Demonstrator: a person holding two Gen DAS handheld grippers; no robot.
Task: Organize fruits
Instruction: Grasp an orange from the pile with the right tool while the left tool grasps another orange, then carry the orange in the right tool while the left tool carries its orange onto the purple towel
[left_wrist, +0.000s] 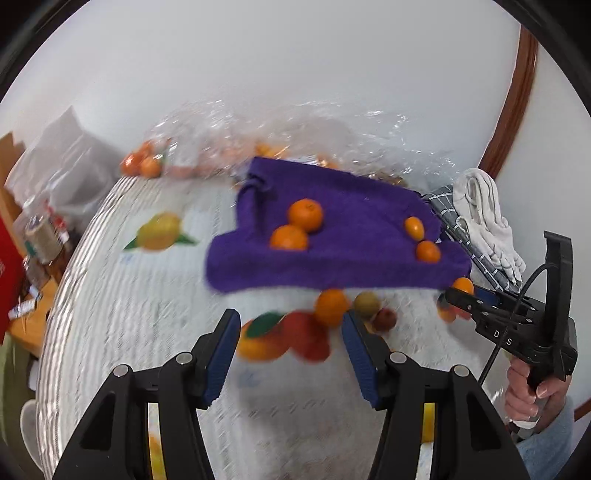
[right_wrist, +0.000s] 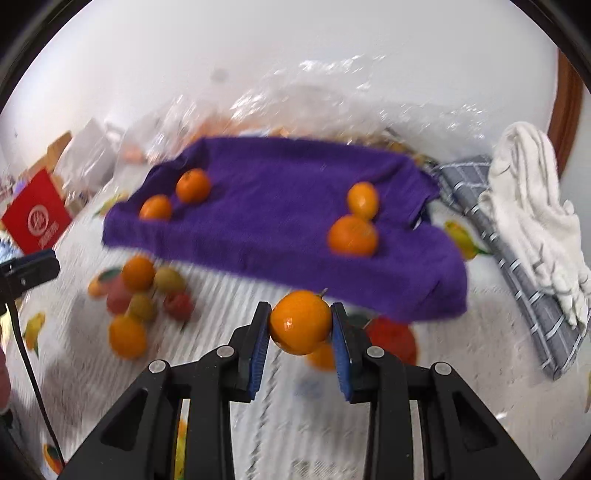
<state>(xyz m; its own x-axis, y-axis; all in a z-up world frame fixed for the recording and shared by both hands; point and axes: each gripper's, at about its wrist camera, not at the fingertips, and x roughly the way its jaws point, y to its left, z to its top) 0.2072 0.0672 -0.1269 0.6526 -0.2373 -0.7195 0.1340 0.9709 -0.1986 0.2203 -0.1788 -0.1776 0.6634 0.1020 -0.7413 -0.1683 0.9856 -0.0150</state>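
Observation:
A purple towel (left_wrist: 351, 240) (right_wrist: 280, 221) lies on the table with two pairs of oranges on it: one pair at its left (right_wrist: 192, 185), one at its right (right_wrist: 352, 236). My right gripper (right_wrist: 301, 332) is shut on an orange (right_wrist: 301, 322), held above the table just in front of the towel's near edge; it also shows in the left wrist view (left_wrist: 463, 286). My left gripper (left_wrist: 290, 328) is open and empty above a small pile of loose fruit (left_wrist: 332, 306) (right_wrist: 138, 295), oranges and reddish and greenish ones, in front of the towel.
A white cloth (right_wrist: 532, 221) lies on a grey checked cloth (right_wrist: 517, 280) right of the towel. Clear plastic bags with more oranges (left_wrist: 142, 164) stand at the back by the wall. A red box (right_wrist: 37, 221) and clutter sit at the left. The tablecloth has printed fruit pictures (left_wrist: 159, 232).

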